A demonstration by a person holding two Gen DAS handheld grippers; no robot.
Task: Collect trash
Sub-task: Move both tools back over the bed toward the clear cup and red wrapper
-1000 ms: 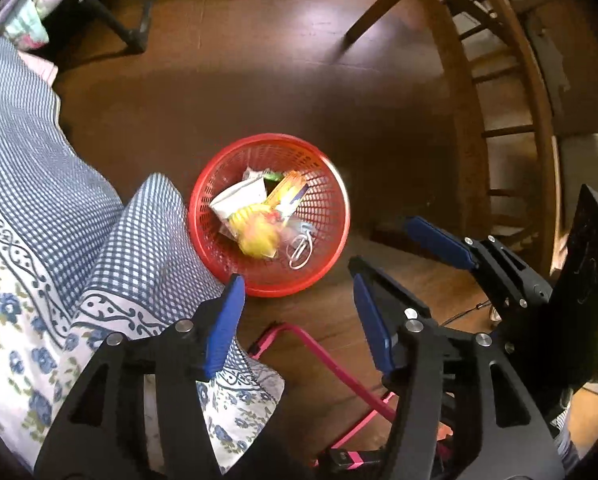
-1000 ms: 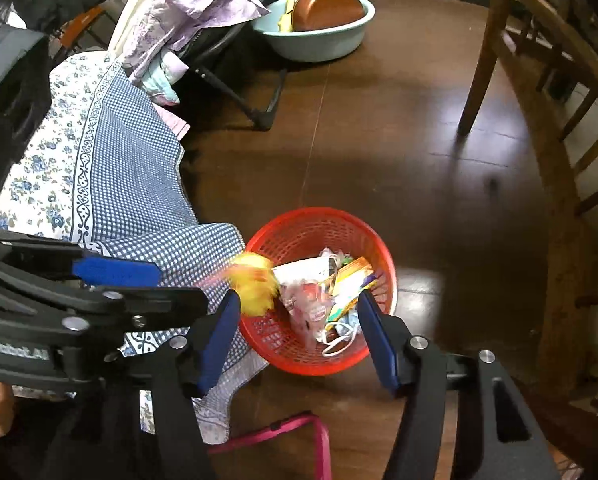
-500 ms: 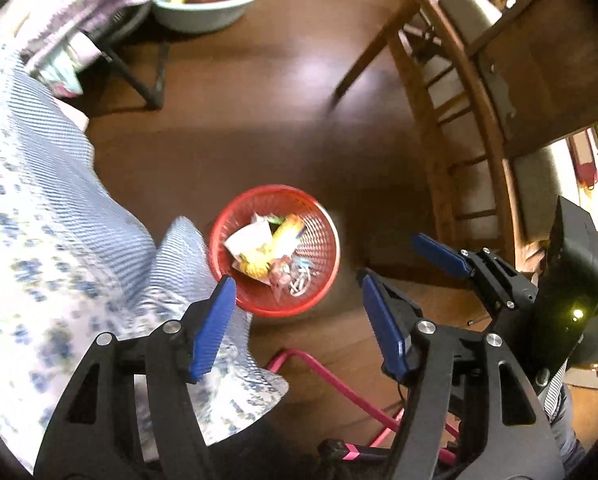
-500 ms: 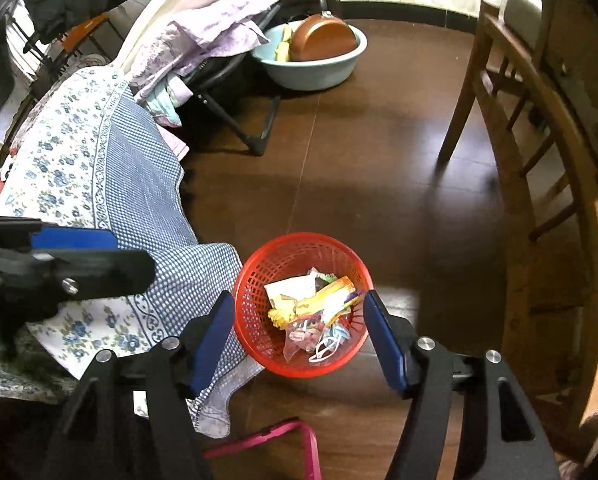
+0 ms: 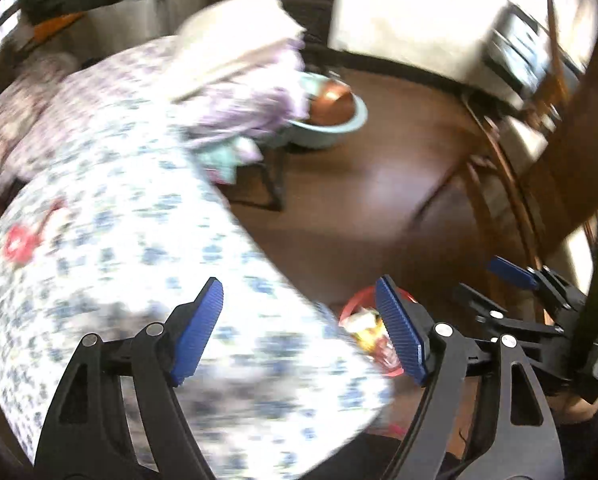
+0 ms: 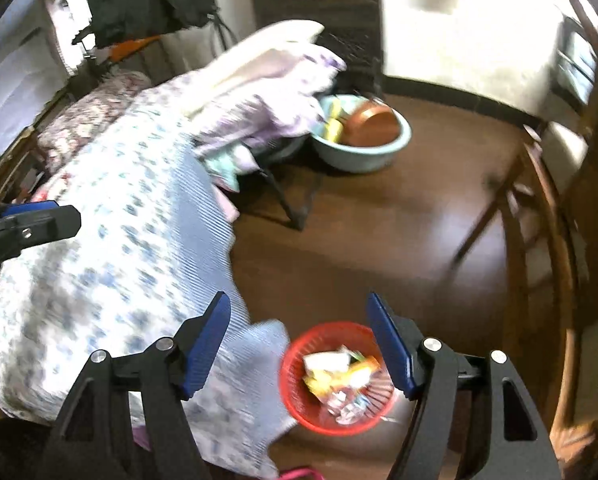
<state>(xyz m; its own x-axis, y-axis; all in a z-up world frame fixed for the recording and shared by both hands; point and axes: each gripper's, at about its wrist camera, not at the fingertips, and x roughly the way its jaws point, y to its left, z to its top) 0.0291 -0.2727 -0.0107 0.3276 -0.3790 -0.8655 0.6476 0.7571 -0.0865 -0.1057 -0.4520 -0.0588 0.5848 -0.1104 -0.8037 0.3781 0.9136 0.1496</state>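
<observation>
Both grippers' jaws are opening, nothing between them. The right gripper (image 6: 299, 344) view shows the whole red basket (image 6: 295, 384) of trash at bottom centre; the left gripper (image 5: 299, 328) view half hides it behind the floral bedspread (image 5: 139, 260).

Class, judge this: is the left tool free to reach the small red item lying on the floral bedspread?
Probably yes. The left tool holds nothing, its jaws are opening, and it hangs over the bedspread. The red item lies uncovered on top with nothing around it, though blur hides what it is.
</observation>
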